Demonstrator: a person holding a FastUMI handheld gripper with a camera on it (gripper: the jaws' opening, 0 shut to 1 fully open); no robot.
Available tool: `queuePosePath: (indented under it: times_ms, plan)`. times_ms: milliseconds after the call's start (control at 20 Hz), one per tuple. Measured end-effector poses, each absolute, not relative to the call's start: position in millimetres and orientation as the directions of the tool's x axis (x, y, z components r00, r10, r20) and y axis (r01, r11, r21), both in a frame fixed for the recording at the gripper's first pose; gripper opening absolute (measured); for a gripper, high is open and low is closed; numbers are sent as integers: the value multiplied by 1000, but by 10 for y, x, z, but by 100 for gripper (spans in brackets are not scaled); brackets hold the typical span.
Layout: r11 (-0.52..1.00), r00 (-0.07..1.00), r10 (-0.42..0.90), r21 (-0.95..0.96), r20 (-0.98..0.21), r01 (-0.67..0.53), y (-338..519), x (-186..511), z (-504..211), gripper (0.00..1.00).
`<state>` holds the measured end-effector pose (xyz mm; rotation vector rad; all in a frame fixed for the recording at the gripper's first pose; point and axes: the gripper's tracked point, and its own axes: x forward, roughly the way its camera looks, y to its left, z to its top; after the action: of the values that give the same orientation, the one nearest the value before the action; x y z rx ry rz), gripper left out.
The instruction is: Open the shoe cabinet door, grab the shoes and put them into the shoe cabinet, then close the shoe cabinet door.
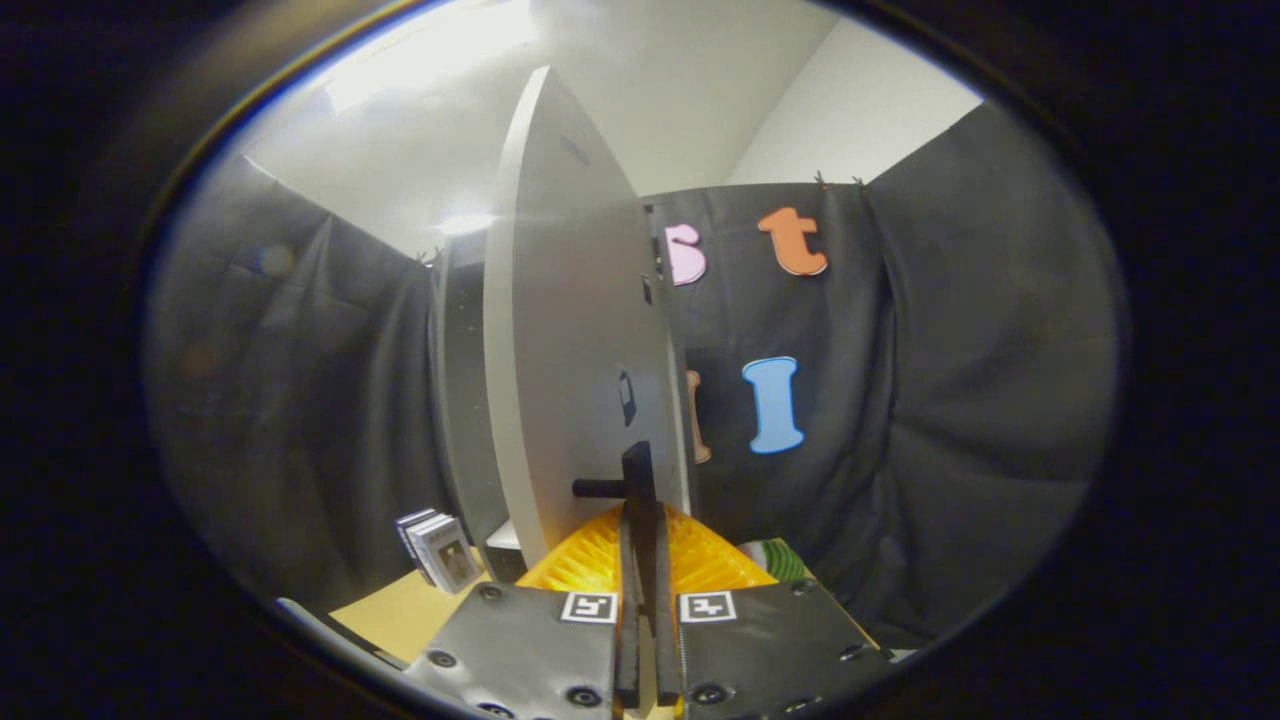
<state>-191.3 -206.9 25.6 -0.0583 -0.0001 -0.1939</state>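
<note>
Gripper view, tongs (641, 520) clamping door handle (637, 475), cards (440, 550) beside cabinet (470, 400)

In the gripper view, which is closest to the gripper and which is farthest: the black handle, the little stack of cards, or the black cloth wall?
1. Black door handle: right at the tips of the gripper, on the grey cabinet door.
2. Small stack of cards: off to one side, on the tan surface.
3. Black cloth wall: farthest, behind everything.

No readable text; the claw (641, 520) carries two square black-and-white markers (588, 606).
</note>
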Motion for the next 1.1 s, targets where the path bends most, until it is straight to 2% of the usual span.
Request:
queuePosePath:
  times_ms: [650, 900, 1100]
  plan:
    - [930, 932, -360, -56, 50, 363, -2686, -2398, 455, 3]
    - [933, 935, -347, -70, 78, 352, -2538, -2621, 538, 4]
    - [955, 957, -278, -85, 78, 285, -2179, -2629, 483, 4]
